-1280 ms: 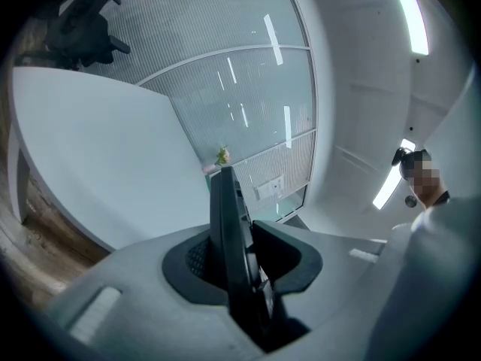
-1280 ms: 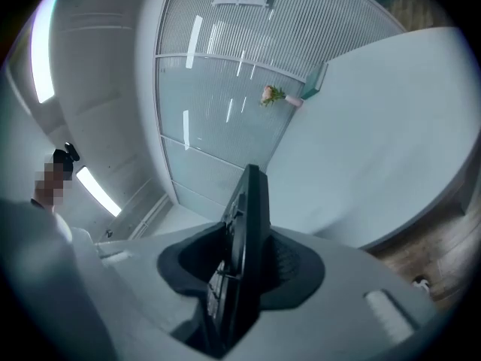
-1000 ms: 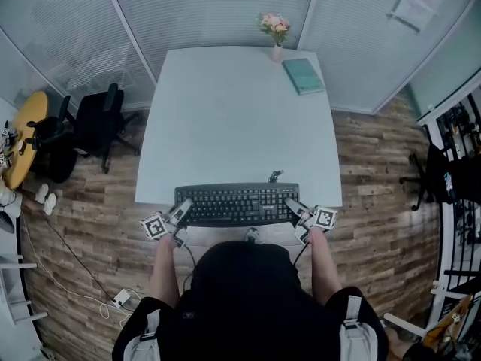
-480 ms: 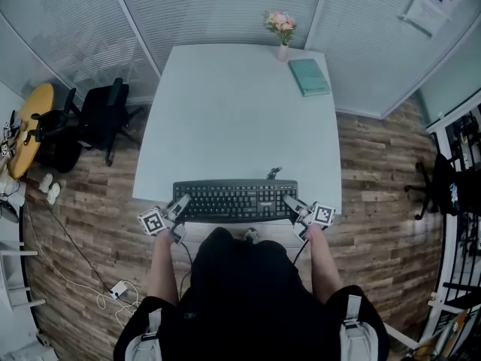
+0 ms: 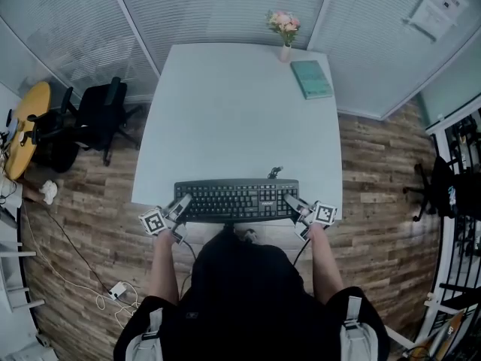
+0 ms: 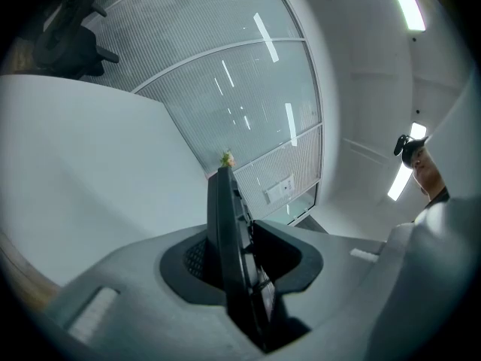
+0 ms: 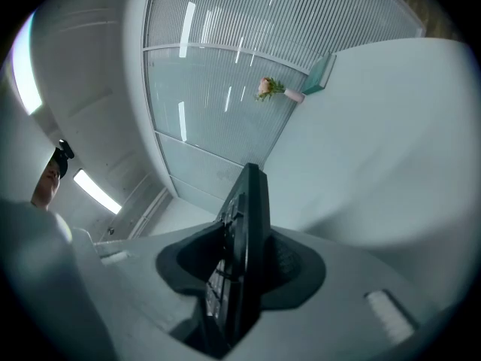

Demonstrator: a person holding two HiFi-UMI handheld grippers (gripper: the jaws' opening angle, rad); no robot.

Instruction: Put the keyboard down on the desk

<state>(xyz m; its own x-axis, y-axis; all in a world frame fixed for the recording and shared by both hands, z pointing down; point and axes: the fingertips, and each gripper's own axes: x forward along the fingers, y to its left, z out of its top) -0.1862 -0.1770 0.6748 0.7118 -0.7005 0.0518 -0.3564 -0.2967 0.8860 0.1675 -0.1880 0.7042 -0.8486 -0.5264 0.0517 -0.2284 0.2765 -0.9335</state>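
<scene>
Pale counter (image 5: 233,119) from above.
1 vase (image 5: 284,51) of pink flowers stands at its far edge; 1 green book (image 5: 311,79) lies just beside it.

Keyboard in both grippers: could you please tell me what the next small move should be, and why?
Probably ease it a little forward over the desk and lower it flat. The keyboard is clamped at its ends by the left gripper and right gripper, and it overhangs the near edge.

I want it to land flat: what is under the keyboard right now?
The near edge of the white desk lies under the keyboard, with the bare top showing beyond it. The strip it covers is hidden, as is whether it touches yet.
</scene>
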